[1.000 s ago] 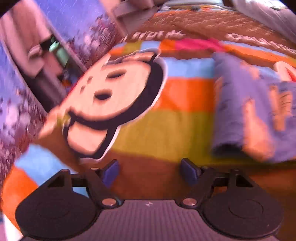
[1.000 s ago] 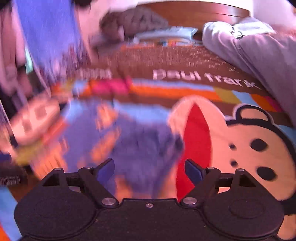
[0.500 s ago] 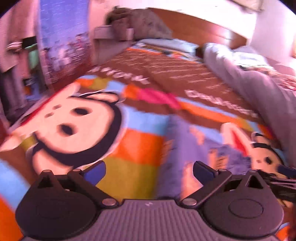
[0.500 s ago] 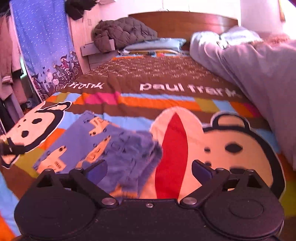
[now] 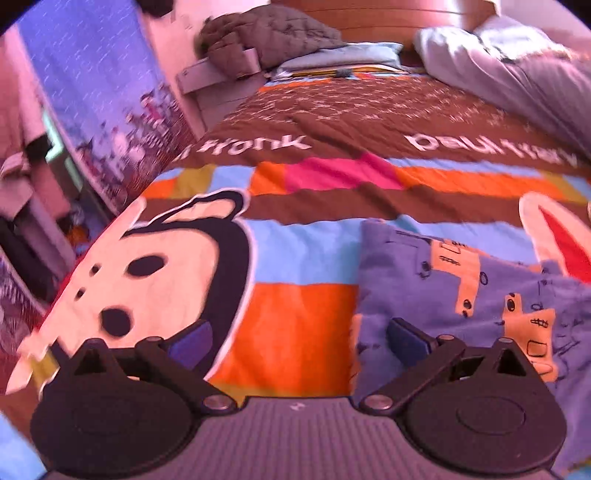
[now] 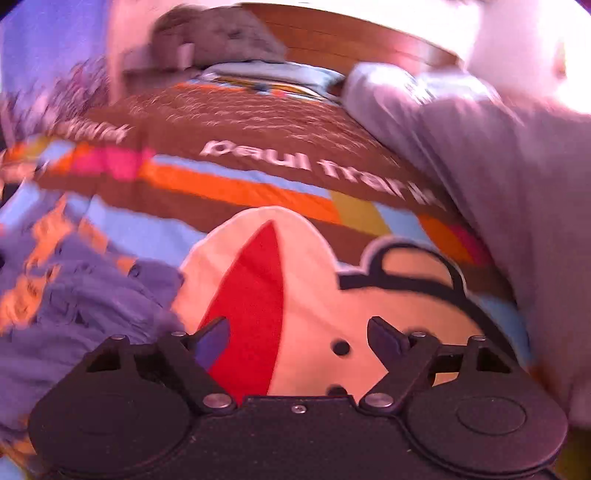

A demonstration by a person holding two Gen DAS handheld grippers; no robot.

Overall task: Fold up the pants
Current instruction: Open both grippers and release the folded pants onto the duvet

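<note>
The pants [image 5: 472,295] are blue with orange prints and lie folded on the colourful bedspread [image 5: 303,302]. In the left wrist view they are at the right. My left gripper [image 5: 301,341] is open and empty, just left of their left edge, with its right finger over the cloth. In the right wrist view the pants [image 6: 85,288] lie blurred at the left. My right gripper [image 6: 301,339] is open and empty, over the red and cream cartoon print to the right of the pants.
A grey duvet [image 6: 498,166] is heaped along the bed's right side. Pillows and a brown quilted bundle [image 5: 269,33] lie by the wooden headboard [image 5: 369,14]. A blue curtain [image 5: 92,92] hangs past the bed's left edge.
Both grippers have stayed open and empty. The left view has swung back left and lower towards the pants' left edge. The right view has swung right, off the pants onto the cartoon print.
</note>
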